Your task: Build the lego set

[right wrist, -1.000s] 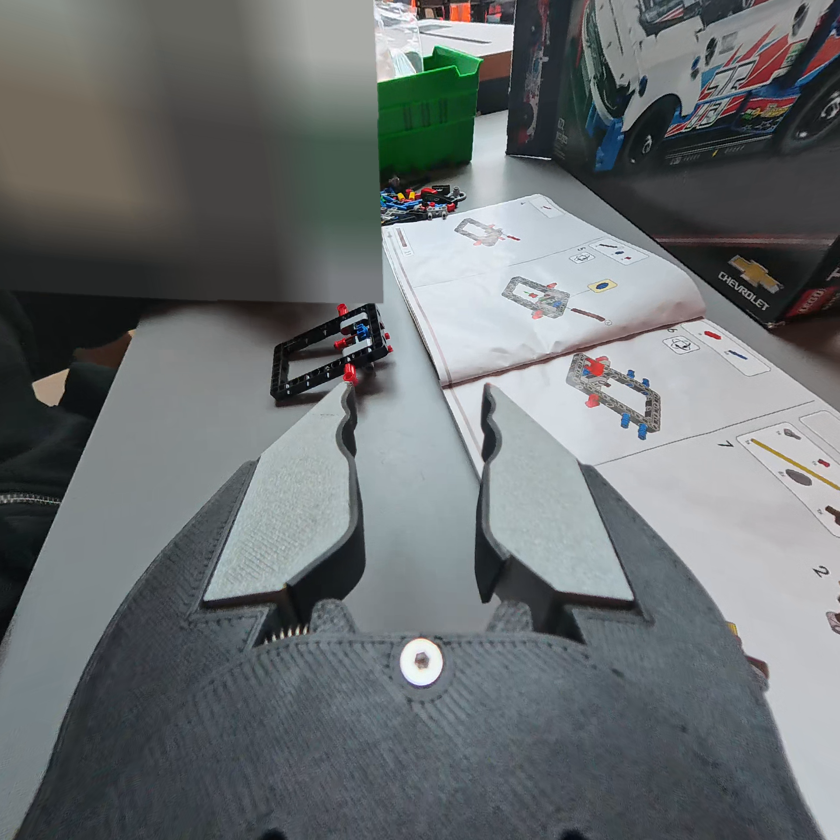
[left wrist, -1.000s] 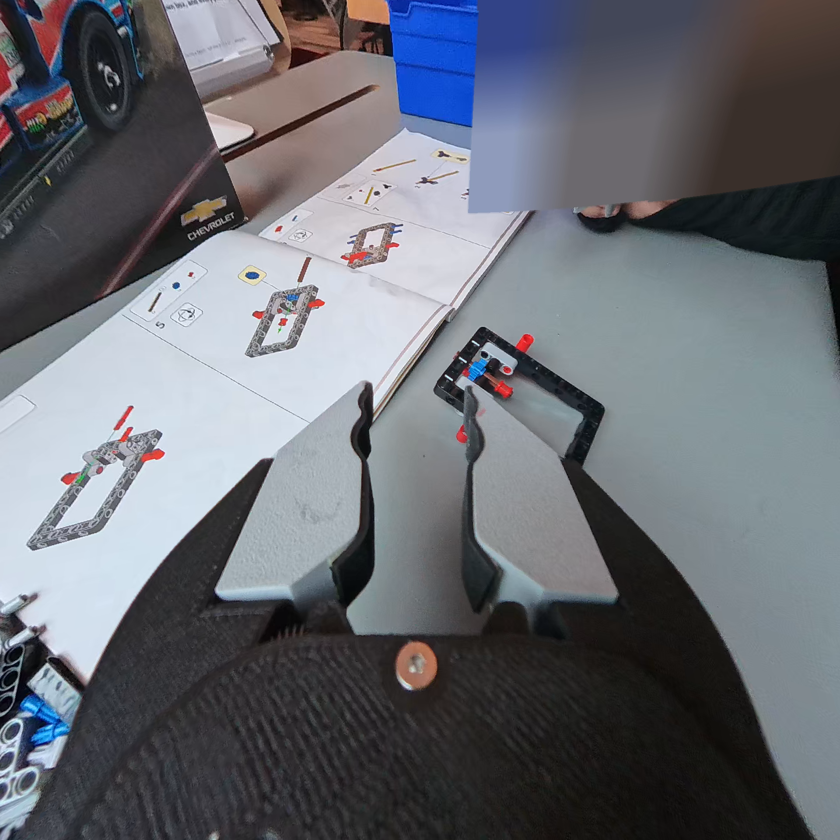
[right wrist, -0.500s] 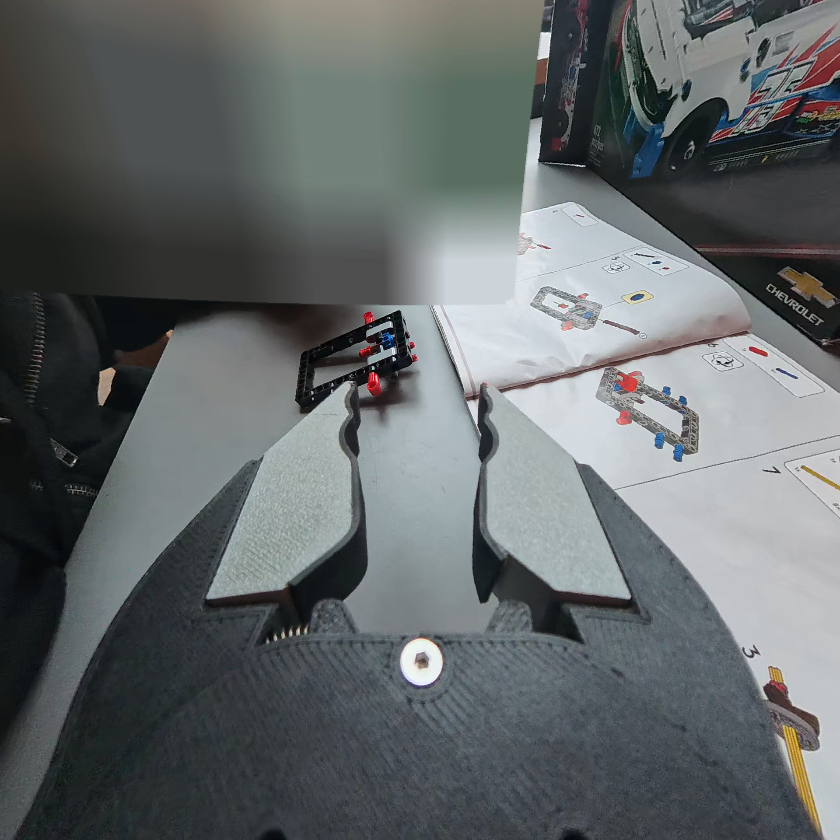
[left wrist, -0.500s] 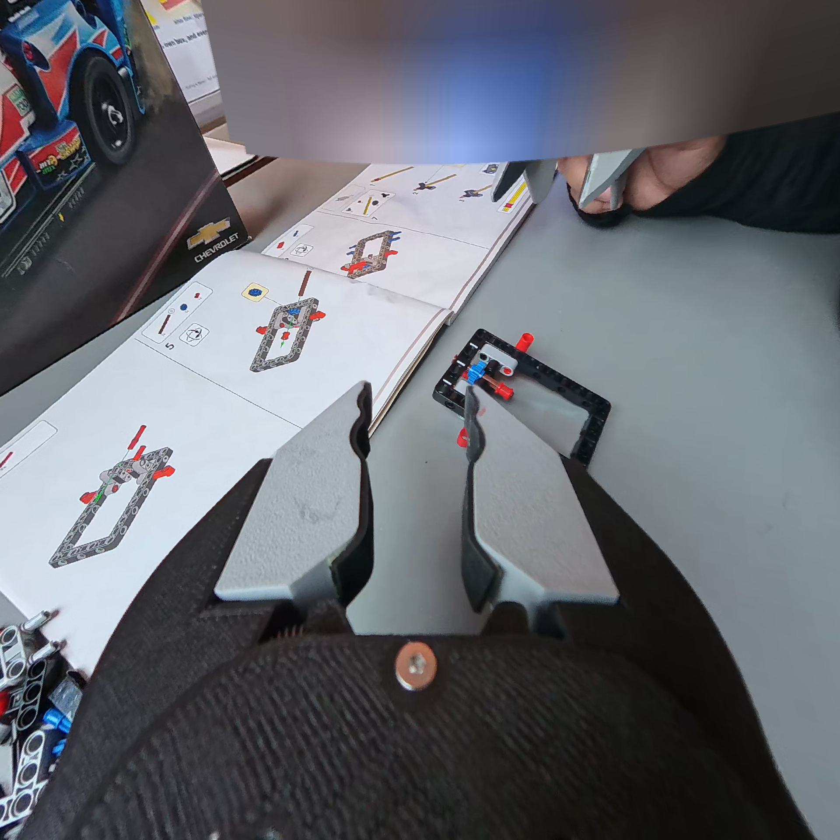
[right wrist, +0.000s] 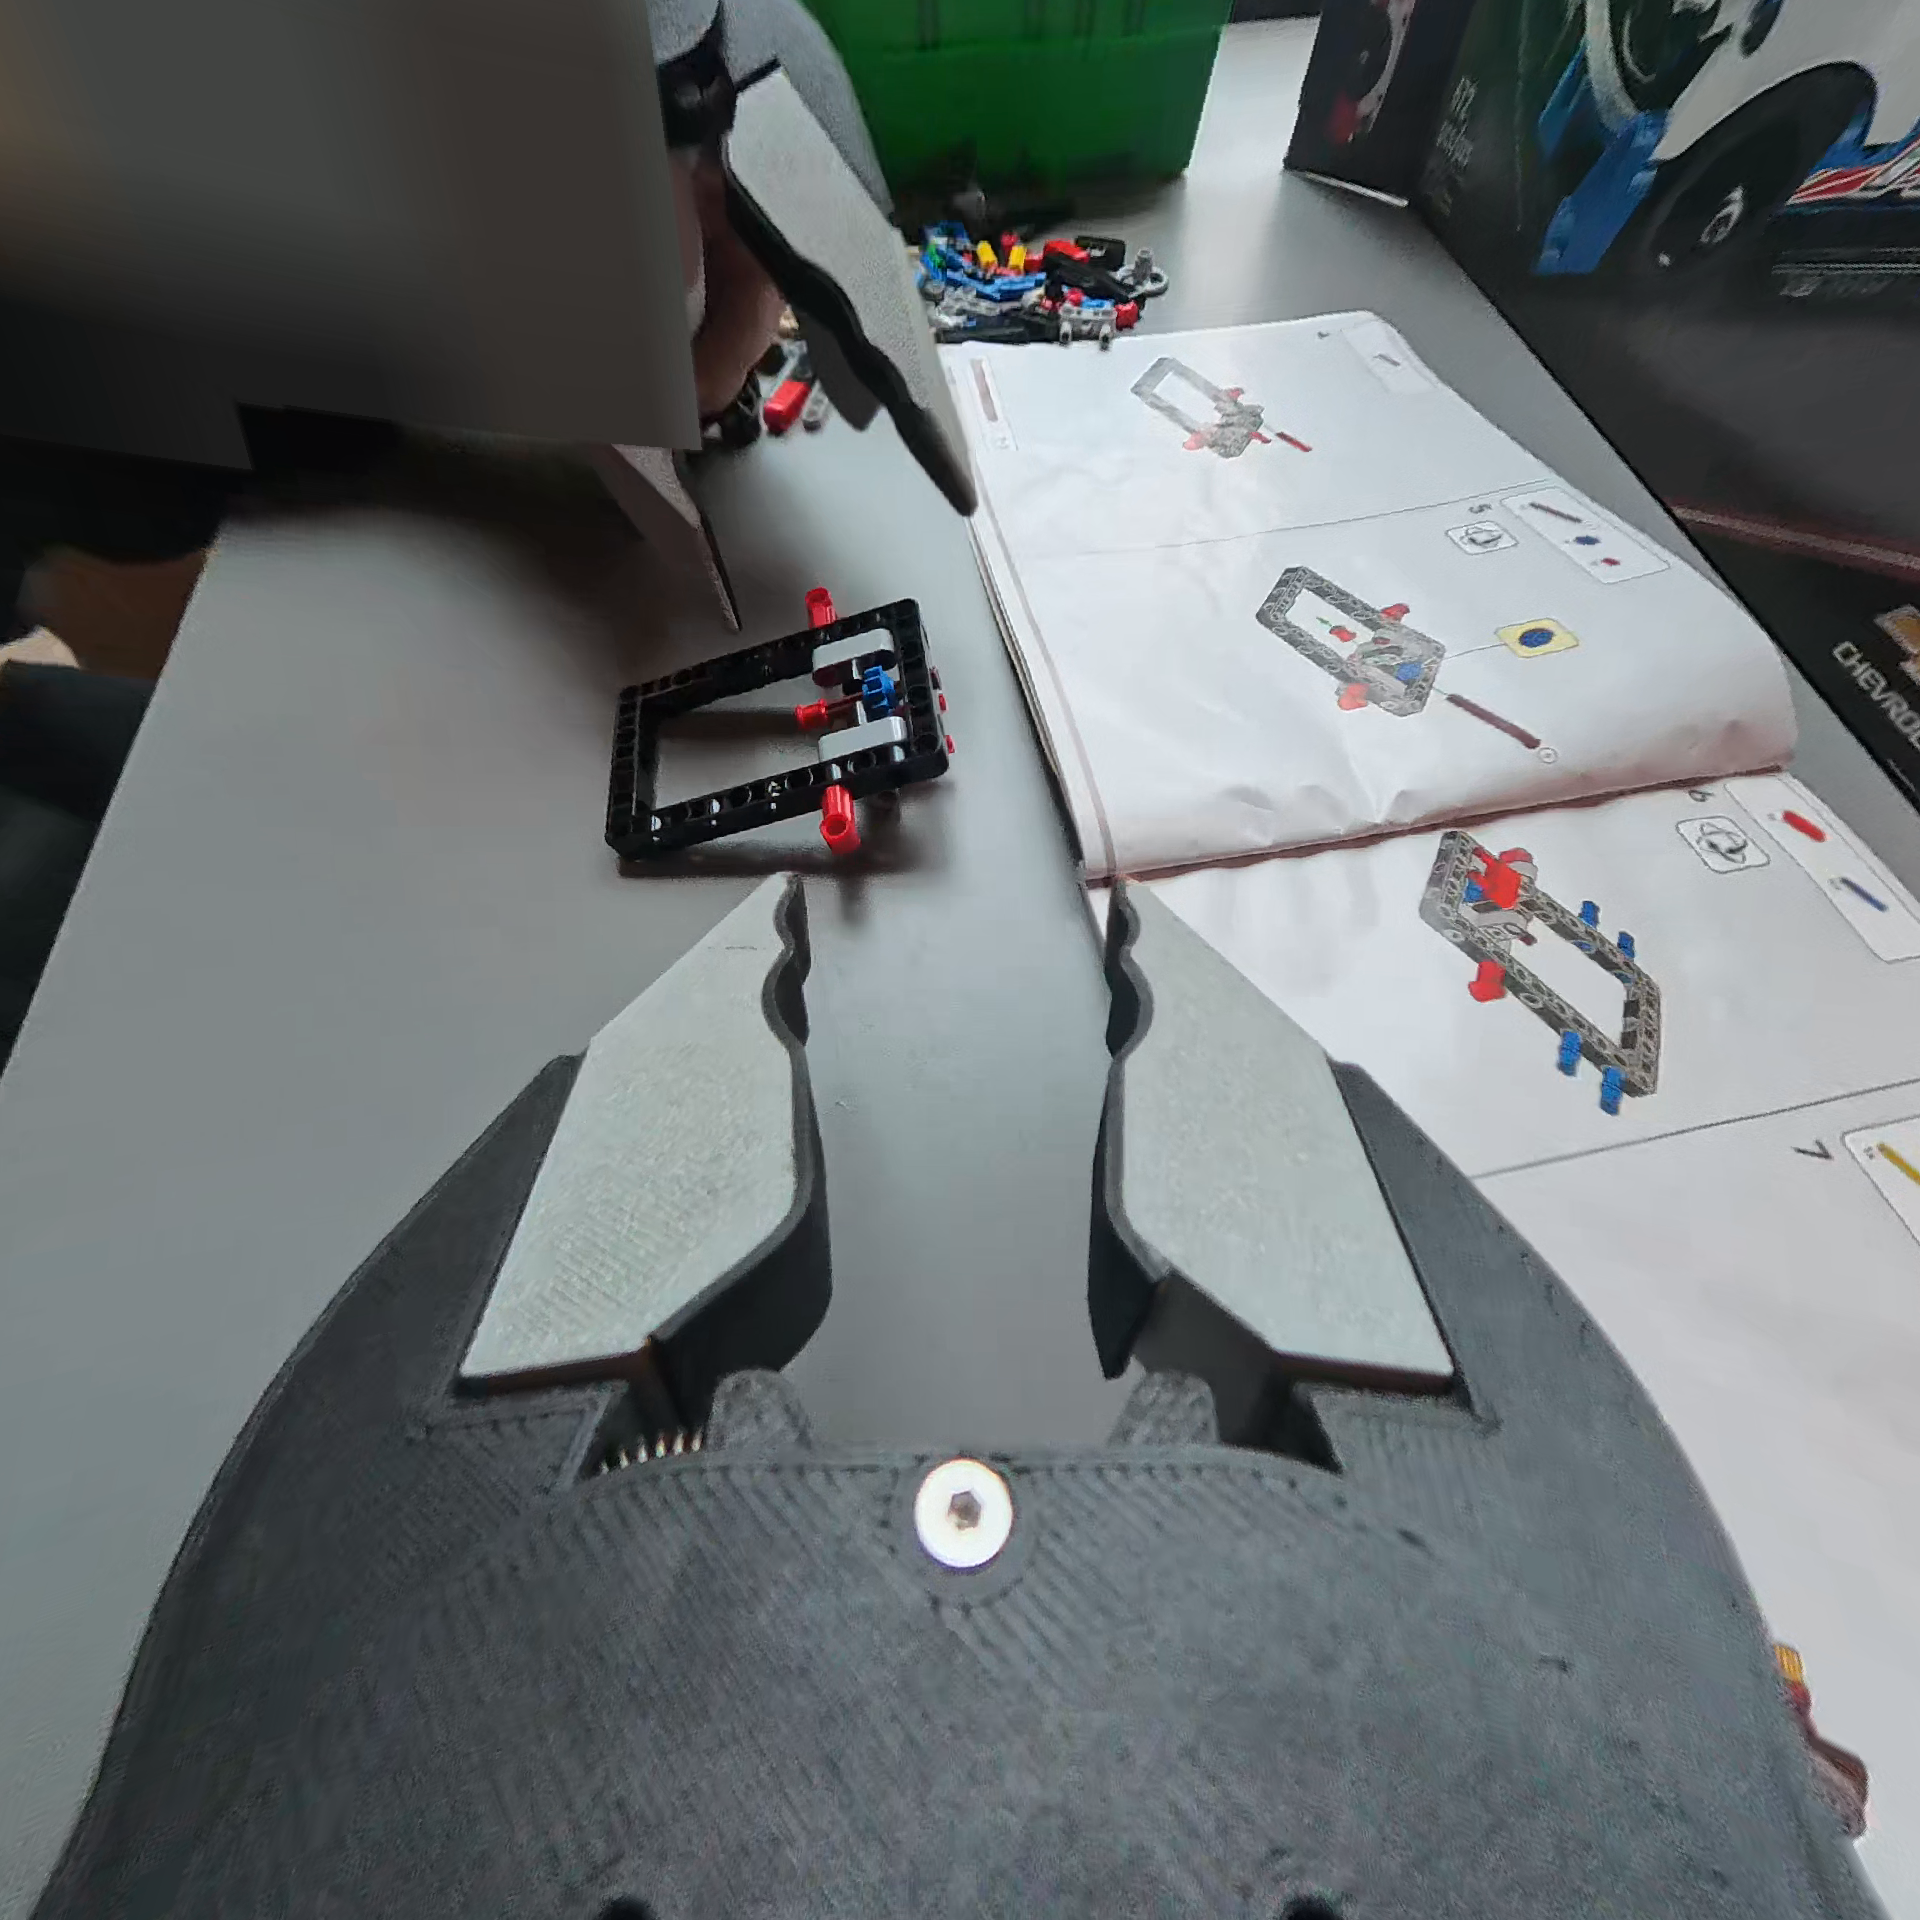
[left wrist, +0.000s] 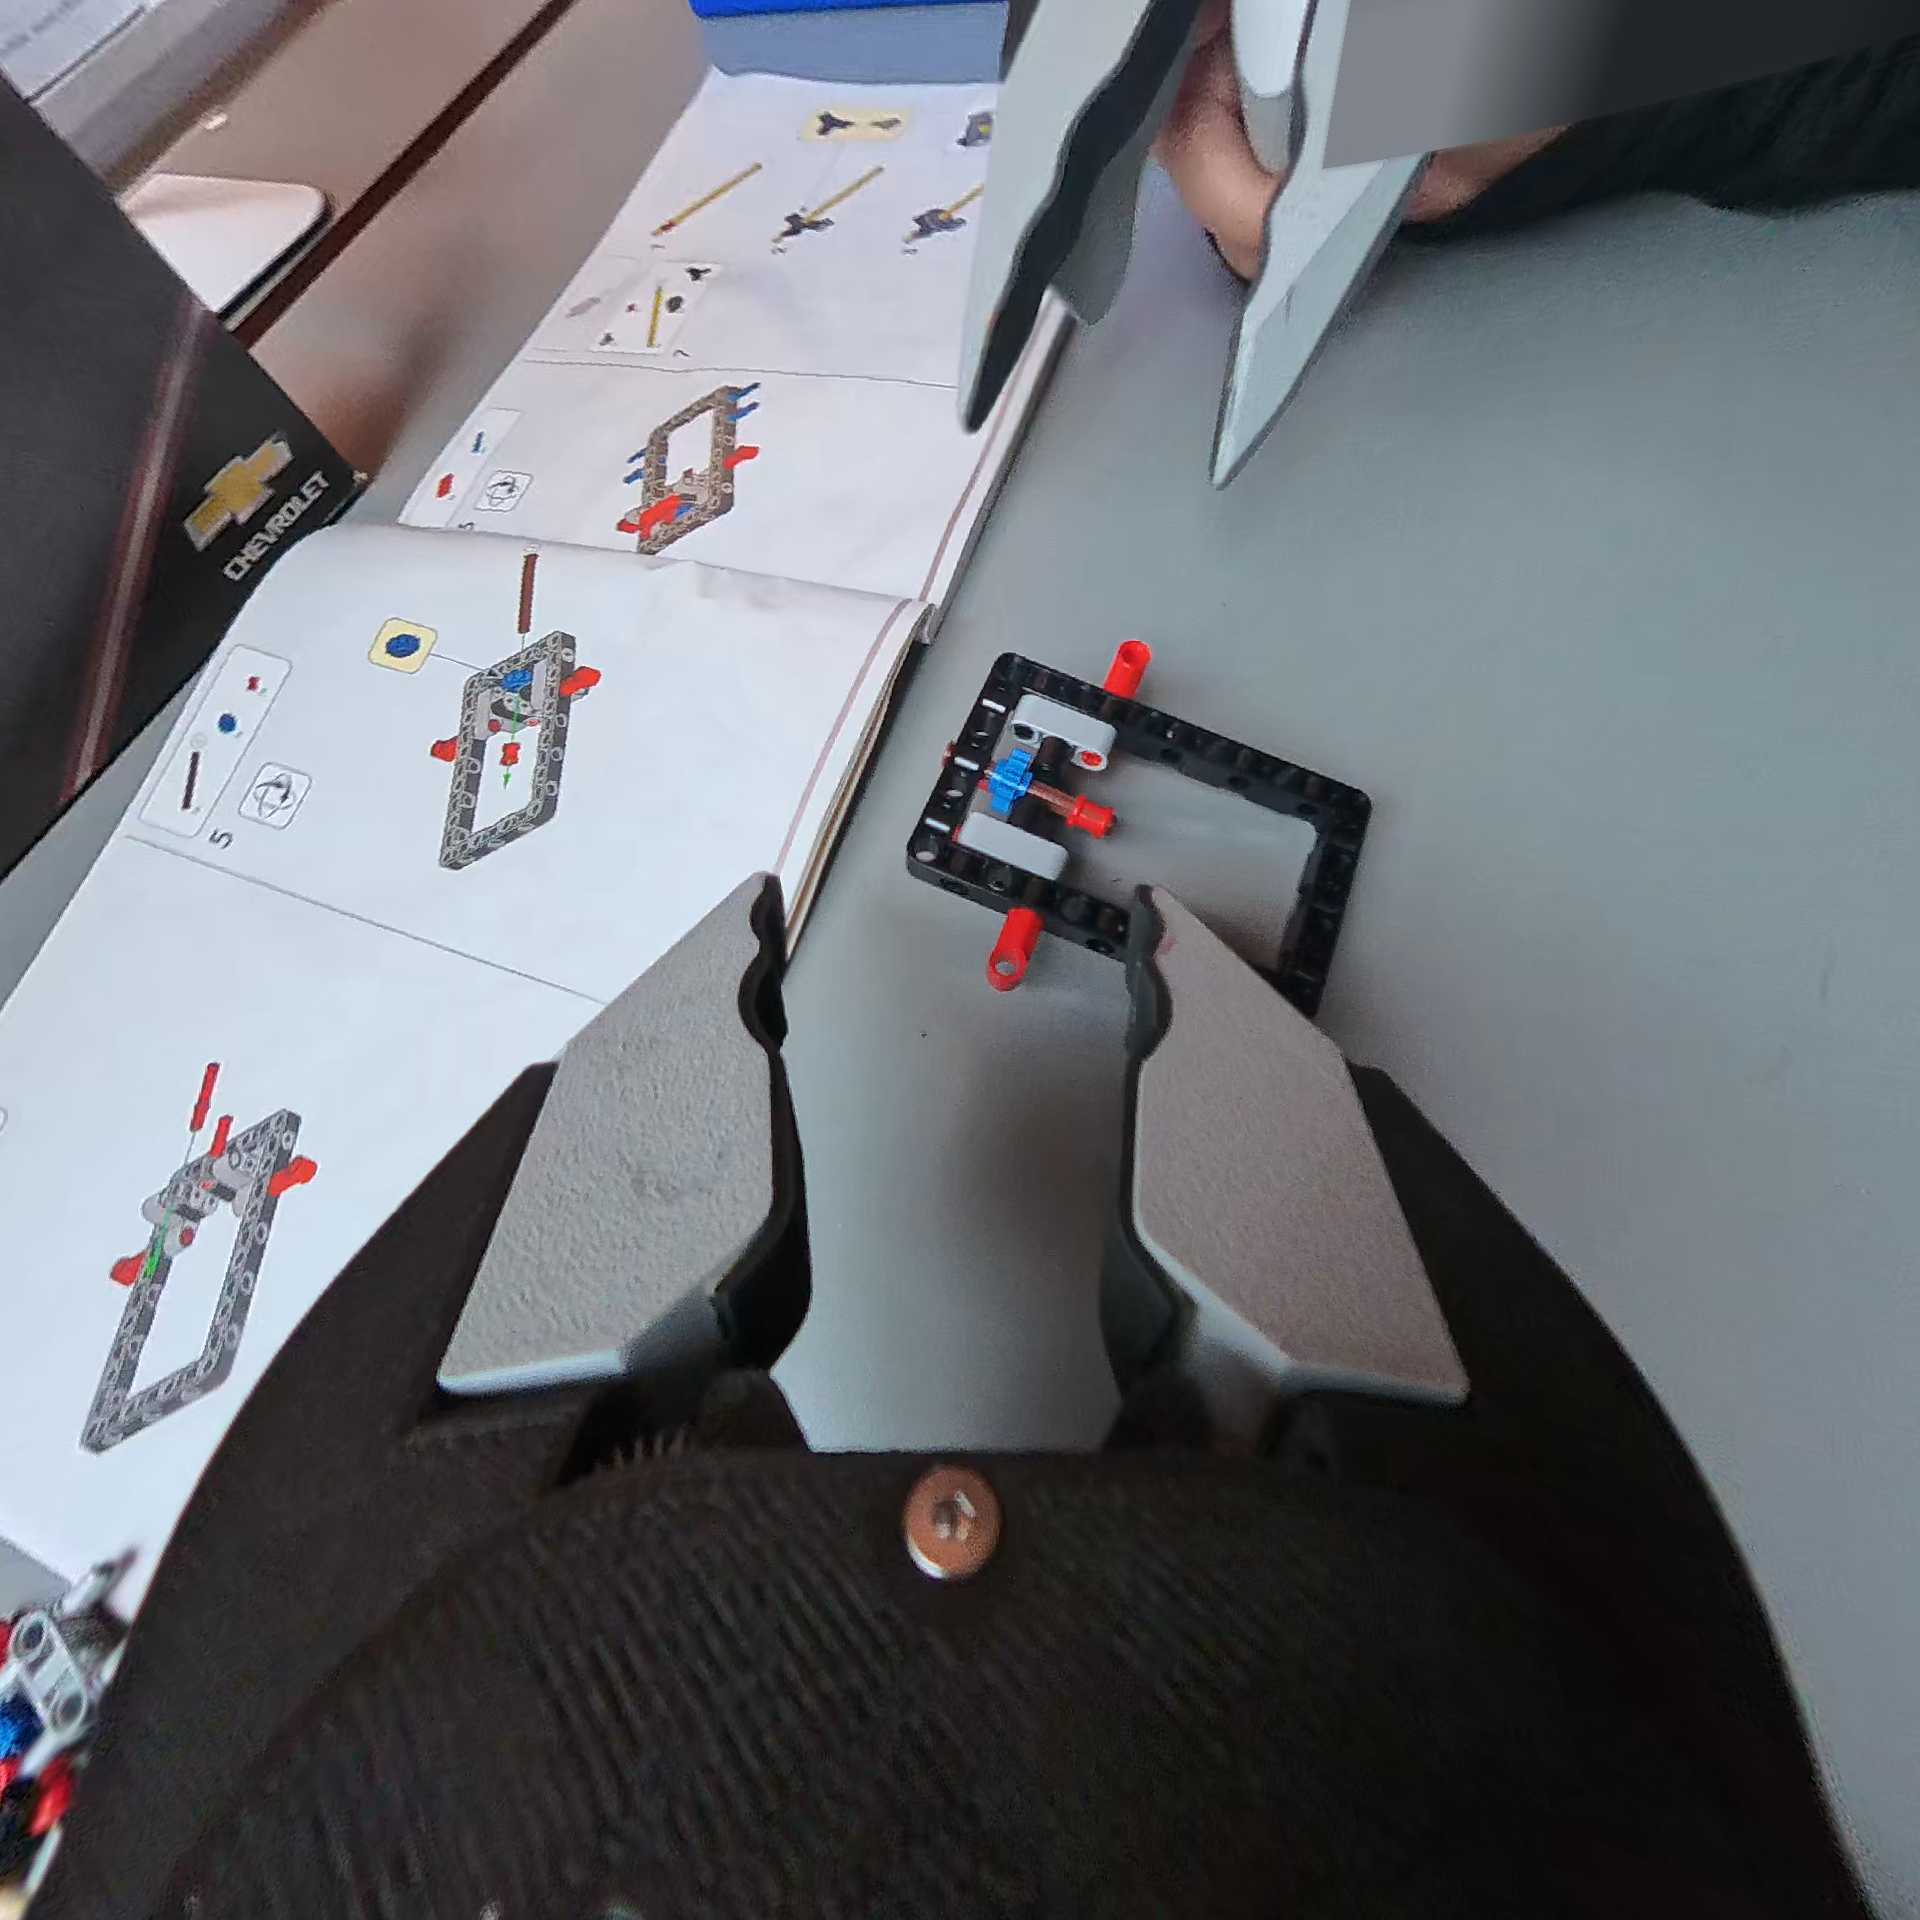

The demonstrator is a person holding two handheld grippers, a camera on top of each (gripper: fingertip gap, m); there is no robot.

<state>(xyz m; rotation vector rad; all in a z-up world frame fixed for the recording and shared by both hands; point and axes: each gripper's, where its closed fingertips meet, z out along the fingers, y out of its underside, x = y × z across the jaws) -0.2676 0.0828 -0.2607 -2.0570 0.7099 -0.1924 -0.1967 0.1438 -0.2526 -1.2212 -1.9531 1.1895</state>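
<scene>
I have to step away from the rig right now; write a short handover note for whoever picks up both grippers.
Left gripper: open, empty, one fingertip over the near edge of the black frame.
Right gripper: open, empty, just short of the frame.
The frame lies flat on the grey table beside the open instruction booklet. Loose parts sit in front of the green bin.
Done: grey beams, blue gear with its axle and red pins are on the frame.
Left: the blue pins shown in the booklet are not on yet; then everything after.

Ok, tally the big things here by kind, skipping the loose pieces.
Grippers: 2 (left, right)
Frame: 1
Booklet: 1
Box: 1
Bins: 2 (blue, green)
Total: 7
</scene>
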